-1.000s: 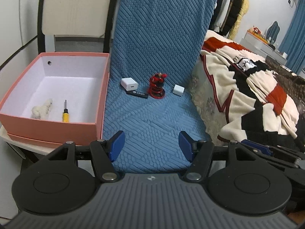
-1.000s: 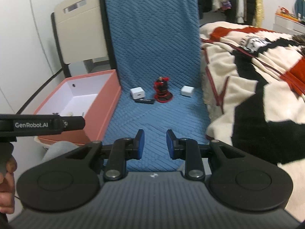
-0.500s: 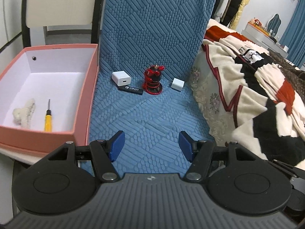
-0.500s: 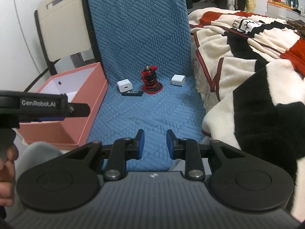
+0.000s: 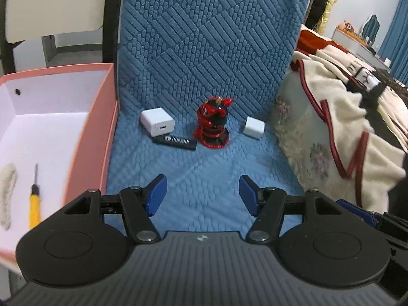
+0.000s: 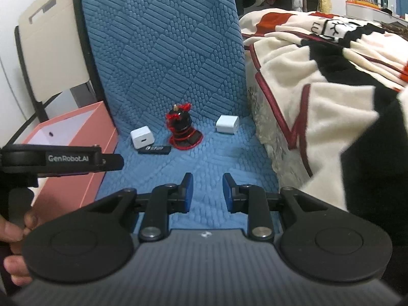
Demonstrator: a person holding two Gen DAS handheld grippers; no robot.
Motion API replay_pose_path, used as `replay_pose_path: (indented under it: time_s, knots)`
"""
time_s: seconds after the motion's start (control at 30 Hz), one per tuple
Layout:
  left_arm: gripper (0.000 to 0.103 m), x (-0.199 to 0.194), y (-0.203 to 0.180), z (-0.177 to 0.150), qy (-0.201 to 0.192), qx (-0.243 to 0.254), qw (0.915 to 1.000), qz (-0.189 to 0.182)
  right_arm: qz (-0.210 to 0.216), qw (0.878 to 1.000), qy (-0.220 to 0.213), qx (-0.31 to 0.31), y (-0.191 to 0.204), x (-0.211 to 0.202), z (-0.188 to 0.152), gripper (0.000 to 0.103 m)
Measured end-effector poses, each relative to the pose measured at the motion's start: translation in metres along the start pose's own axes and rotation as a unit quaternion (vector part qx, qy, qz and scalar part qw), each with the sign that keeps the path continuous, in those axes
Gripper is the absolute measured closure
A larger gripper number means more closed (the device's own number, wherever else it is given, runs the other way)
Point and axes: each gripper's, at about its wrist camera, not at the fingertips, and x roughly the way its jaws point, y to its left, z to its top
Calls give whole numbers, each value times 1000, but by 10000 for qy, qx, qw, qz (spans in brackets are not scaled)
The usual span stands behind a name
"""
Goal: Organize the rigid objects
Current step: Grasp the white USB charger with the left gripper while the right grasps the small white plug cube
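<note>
On the blue quilted seat cover [image 5: 204,183], a red-and-black figurine [image 5: 213,127] stands with a white charger [image 5: 157,122] and a black stick [image 5: 175,141] just beside it toward the pink box [image 5: 102,132], and a small white cube [image 5: 253,128] on its other side. The left claw [image 5: 202,195] hangs over the cover with its fingers wide apart and empty. The right claw [image 6: 205,192] has a narrower gap and grips nothing.

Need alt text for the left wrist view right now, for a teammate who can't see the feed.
The left gripper hangs open and empty above a blue quilted seat, facing a back row: white charger, black stick, red-and-black figurine, small white cube. At left, an open pink box holds a yellow screwdriver and a fuzzy pale item.
</note>
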Motion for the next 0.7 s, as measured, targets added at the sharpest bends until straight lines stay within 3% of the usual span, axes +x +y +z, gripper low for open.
replay_pose_path:
  time_s: [0.2, 0.5, 0.7]
  knots:
    - [35, 41, 2, 16, -107, -7, 9999, -26, -27, 9998, 50, 191, -3, 32, 10, 73]
    - [33, 95, 2, 37, -120, 140, 9997, 153, 102, 9999, 104, 93, -5, 83, 25, 73]
    - [30, 121, 7, 52, -121, -36, 9997, 222, -8, 9999, 132, -61, -5, 109, 34, 73]
